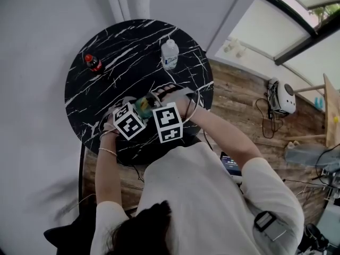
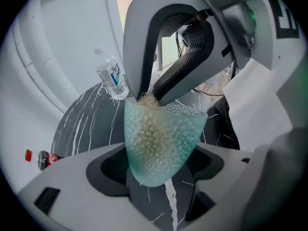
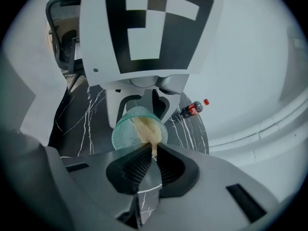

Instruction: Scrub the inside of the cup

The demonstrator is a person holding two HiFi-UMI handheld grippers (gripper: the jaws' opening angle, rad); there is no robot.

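Note:
A pale green dimpled cup [image 2: 161, 143] hangs above the table, tilted, with my left gripper [image 2: 161, 177] shut on its lower part. In the right gripper view the cup [image 3: 124, 131] shows its open mouth toward me. My right gripper [image 3: 153, 153] is shut on a tan scrubbing pad [image 3: 149, 129] that reaches down inside the cup. In the left gripper view the pad [image 2: 148, 100] sits at the cup's rim under the right gripper's black fingers [image 2: 185, 57]. In the head view both marker cubes [image 1: 129, 122] [image 1: 168, 122] sit side by side over the cup [image 1: 142, 106].
The round black marble table [image 1: 133, 47] carries a clear water bottle [image 1: 169, 54] at the back and a small cola bottle [image 1: 93, 62] at the left. The person stands at the table's near edge. Wooden floor with cables and gear [image 1: 279, 97] lies to the right.

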